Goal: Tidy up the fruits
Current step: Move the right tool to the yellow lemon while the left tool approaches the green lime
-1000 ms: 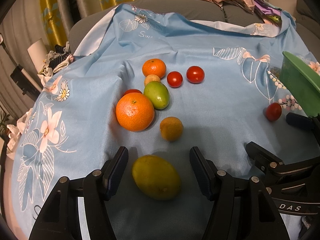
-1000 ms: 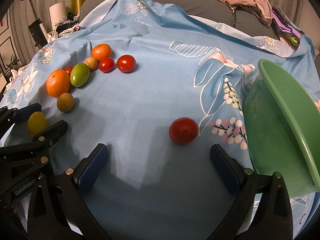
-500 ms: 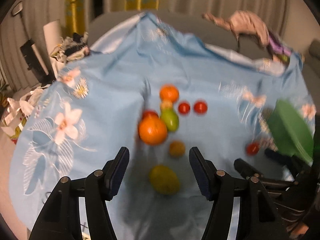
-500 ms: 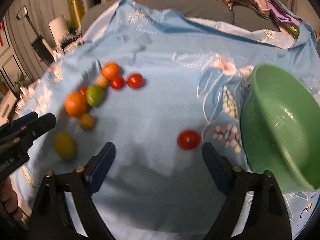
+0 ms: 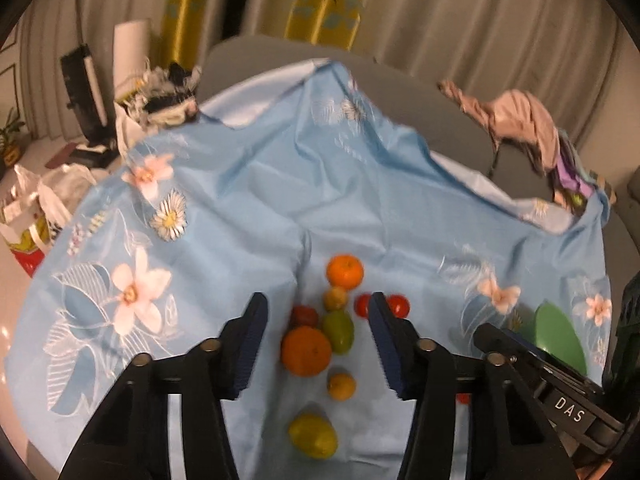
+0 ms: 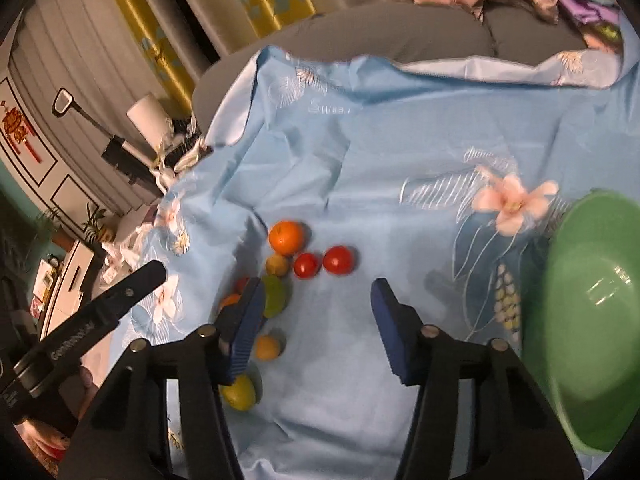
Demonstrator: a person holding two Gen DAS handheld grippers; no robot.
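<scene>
Several fruits lie on a light blue flowered cloth (image 5: 248, 208): a big orange (image 5: 306, 351), a small orange (image 5: 345, 271), a green mango (image 5: 338, 330), a yellow lemon (image 5: 313, 435), small yellowish fruits and red tomatoes (image 6: 338, 260). A green bowl (image 6: 592, 320) stands at the right. My left gripper (image 5: 316, 344) is open and empty, high above the fruit cluster. My right gripper (image 6: 316, 328) is open and empty, high above the cloth left of the bowl. The lone tomato near the bowl is hidden in the right wrist view.
A grey sofa (image 6: 400, 32) lies under and behind the cloth, with crumpled clothes (image 5: 520, 120) on its back right. Bags, a paper roll (image 5: 130, 52) and a vacuum stand on the floor at the left. Curtains hang behind.
Both grippers have risen and pulled back from the cloth, so the fruits look smaller and farther. The lemon is no longer between my left fingers. No fruit has moved.
</scene>
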